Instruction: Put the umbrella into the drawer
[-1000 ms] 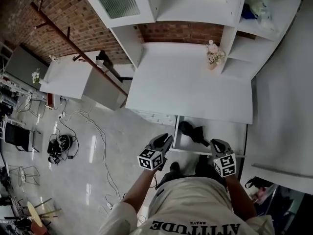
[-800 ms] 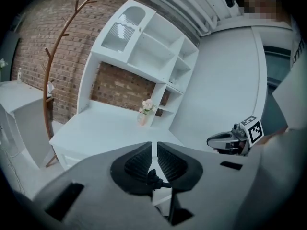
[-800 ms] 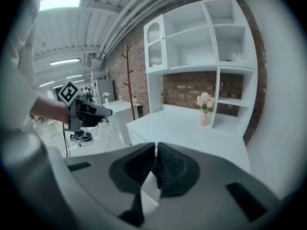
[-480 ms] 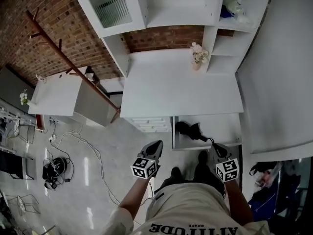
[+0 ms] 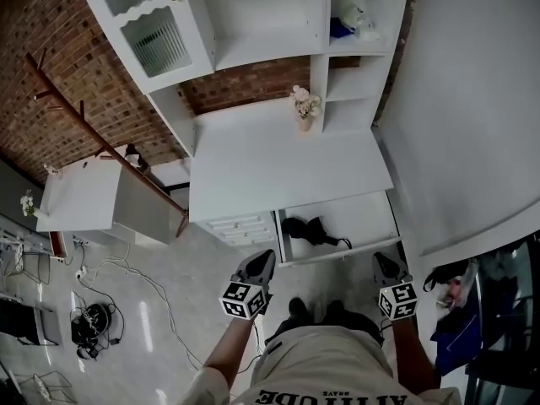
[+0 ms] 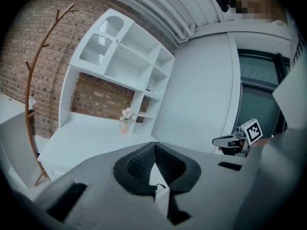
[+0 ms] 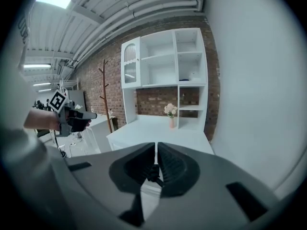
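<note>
Left gripper (image 5: 263,258) has its jaws closed together with nothing between them; its own view shows the ribbed pads (image 6: 139,163) meeting at the tips. Right gripper (image 5: 384,261) also has its jaws drawn together, leaving only a thin slit, and grips nothing. Both grippers are held over the floor on the near side of the drawer (image 5: 367,218), apart from it: the left gripper off the drawer's near left corner, the right gripper off its near right corner.

Drawer position: pulled out from under the right part of the white desk (image 5: 287,169). Umbrella (image 5: 305,229): black, folded, lying inside the drawer toward its left side, with a thin cord trailing to the right across the drawer floor.

On the far edge of the desk stands a vase of flowers (image 5: 304,108), below the white shelf unit (image 5: 270,24). A brown coat rack (image 5: 84,123) stands to the left, against the brick wall
</note>
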The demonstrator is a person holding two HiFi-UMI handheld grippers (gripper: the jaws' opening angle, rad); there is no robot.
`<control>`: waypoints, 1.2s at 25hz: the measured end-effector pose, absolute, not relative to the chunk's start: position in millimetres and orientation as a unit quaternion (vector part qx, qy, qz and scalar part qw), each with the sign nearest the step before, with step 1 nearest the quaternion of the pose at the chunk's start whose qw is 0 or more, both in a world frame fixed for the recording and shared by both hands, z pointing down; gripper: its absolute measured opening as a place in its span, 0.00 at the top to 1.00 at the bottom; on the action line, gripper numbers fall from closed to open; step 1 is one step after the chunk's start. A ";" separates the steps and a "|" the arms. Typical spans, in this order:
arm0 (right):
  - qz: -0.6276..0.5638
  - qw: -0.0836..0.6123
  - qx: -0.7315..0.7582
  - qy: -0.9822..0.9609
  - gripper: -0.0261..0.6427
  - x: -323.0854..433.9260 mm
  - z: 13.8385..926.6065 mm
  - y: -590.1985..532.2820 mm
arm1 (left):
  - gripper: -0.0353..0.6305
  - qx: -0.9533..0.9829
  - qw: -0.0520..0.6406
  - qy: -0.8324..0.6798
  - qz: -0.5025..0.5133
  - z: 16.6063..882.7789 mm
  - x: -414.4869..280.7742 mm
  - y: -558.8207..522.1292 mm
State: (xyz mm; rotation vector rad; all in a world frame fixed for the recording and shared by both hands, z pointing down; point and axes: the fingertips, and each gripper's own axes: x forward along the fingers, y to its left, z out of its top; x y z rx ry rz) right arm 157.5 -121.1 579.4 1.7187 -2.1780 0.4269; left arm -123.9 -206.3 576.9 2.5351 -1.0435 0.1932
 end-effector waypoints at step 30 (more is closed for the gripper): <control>0.052 0.087 0.605 -0.790 0.91 219.7 479.9 -94.0 | 0.91 0.896 0.082 -0.435 0.028 472.2 -109.0 -147.7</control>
